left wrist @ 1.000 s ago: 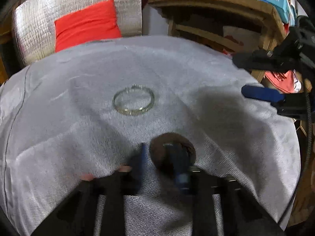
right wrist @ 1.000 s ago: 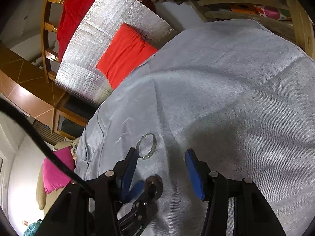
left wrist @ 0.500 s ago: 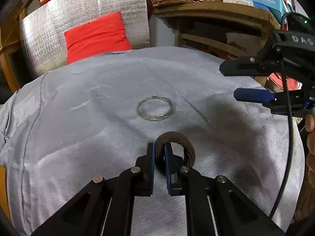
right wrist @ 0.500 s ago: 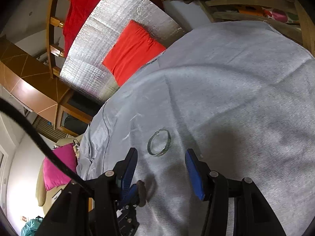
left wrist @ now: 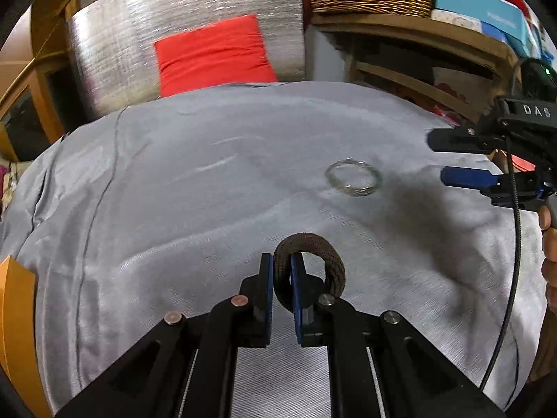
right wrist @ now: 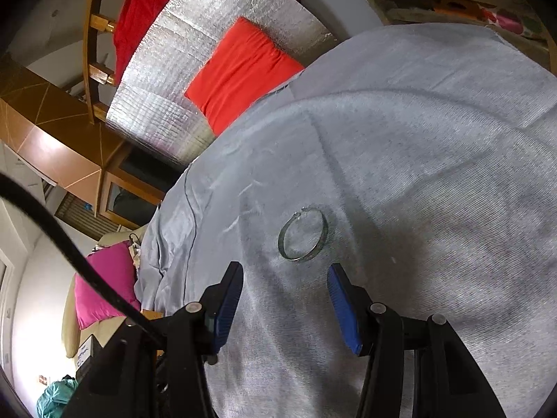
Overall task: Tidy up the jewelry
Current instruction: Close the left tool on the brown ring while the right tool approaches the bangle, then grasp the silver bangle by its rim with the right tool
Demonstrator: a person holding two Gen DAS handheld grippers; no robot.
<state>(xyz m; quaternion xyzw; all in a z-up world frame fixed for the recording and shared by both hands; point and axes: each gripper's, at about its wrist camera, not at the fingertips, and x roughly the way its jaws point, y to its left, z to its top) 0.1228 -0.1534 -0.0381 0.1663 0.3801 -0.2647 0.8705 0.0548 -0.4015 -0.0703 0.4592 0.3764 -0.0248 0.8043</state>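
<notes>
Jaws of the left gripper [left wrist: 278, 261] are clamped tight on the brown woven bangle [left wrist: 310, 268], which a second ago lay on the grey cloth [left wrist: 209, 209] of the desk and now rides clear of it: one piece secured. The right gripper [right wrist: 283, 291] hangs about half open and empty, just short of the silver bangle [right wrist: 303, 235], flat on the cloth.

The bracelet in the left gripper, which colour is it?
Dark brown, with a woven texture; the left wrist view shows it best.
</notes>
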